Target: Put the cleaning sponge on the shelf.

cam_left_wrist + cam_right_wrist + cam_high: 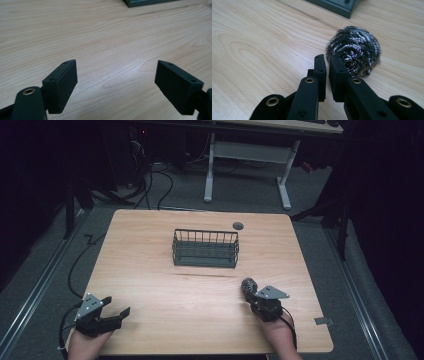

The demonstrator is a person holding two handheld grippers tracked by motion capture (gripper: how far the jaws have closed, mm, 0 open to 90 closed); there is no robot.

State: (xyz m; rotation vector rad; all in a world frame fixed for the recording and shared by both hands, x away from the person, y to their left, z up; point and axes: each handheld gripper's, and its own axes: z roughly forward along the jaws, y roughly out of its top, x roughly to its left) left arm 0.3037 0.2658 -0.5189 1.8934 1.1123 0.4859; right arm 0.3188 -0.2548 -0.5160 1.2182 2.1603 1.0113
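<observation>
Right gripper [327,60] nearly closed beside a round steel-wool scouring ball [354,50]

The ball sits just ahead and right of its tips, unheld; the dark wire basket [334,6] beyond is cropped. Left gripper [116,75] gapes over bare pale-wood tabletop [150,270]; surrounding room dark.

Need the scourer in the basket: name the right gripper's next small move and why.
Probably open the right gripper: its jaws are nearly shut with nothing between them, and the steel wool scourer sits just beyond the tips, not gripped.
</observation>
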